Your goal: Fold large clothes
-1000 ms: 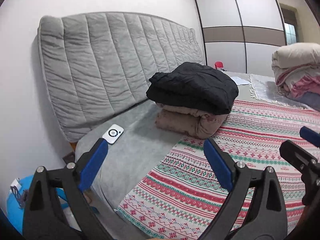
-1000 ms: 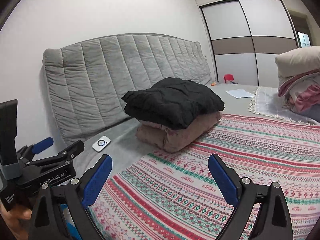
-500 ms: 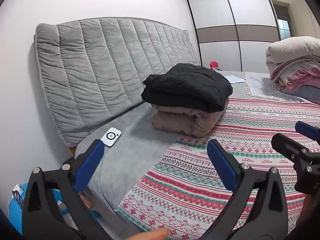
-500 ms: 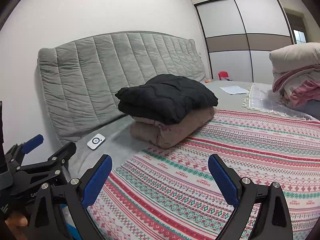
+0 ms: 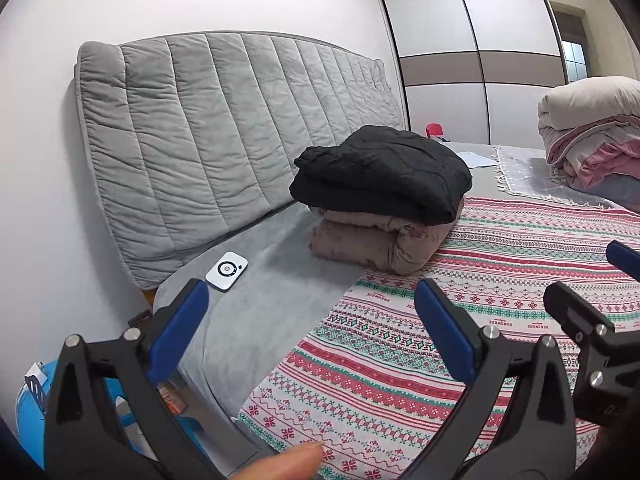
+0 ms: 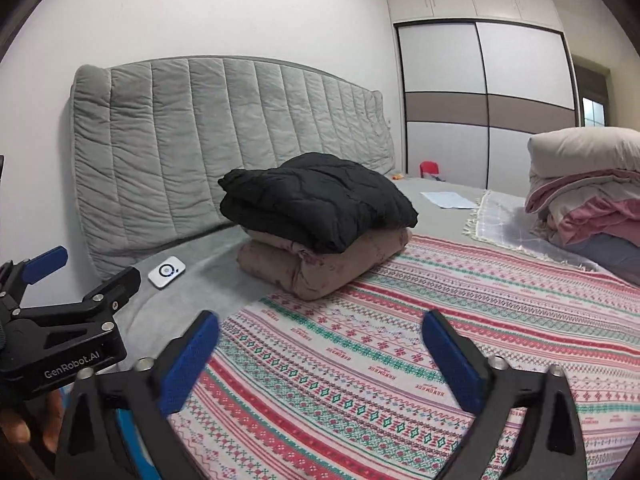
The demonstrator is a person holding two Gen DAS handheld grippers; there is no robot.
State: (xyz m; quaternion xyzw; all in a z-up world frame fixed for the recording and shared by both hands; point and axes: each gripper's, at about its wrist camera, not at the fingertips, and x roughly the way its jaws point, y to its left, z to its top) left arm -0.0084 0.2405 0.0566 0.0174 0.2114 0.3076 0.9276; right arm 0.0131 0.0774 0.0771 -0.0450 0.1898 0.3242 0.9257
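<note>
Black coat (image 5: 384, 172), folded, sits on a folded tan coat (image 5: 372, 242); stack at the bed's (image 5: 256, 304) headboard end, straddling the edge of a striped blanket (image 5: 500, 280). Grey headboard (image 5: 224, 128) behind. White remote (image 5: 227, 271) on grey sheet near the bed's corner. Paper (image 6: 446, 199) further along the headboard side. Quilt pile (image 5: 592, 136) at the far right edge. Wardrobe (image 5: 476, 64) beyond the bed. Nothing between the grippers and the stack.

Left gripper (image 5: 312, 336): jaws have just been opening, now wide, nothing between them, above the near edge. Right gripper (image 6: 320, 360): jaws wide, empty, over the blanket. Fingertip (image 5: 288, 460) at lower frame, left view.
</note>
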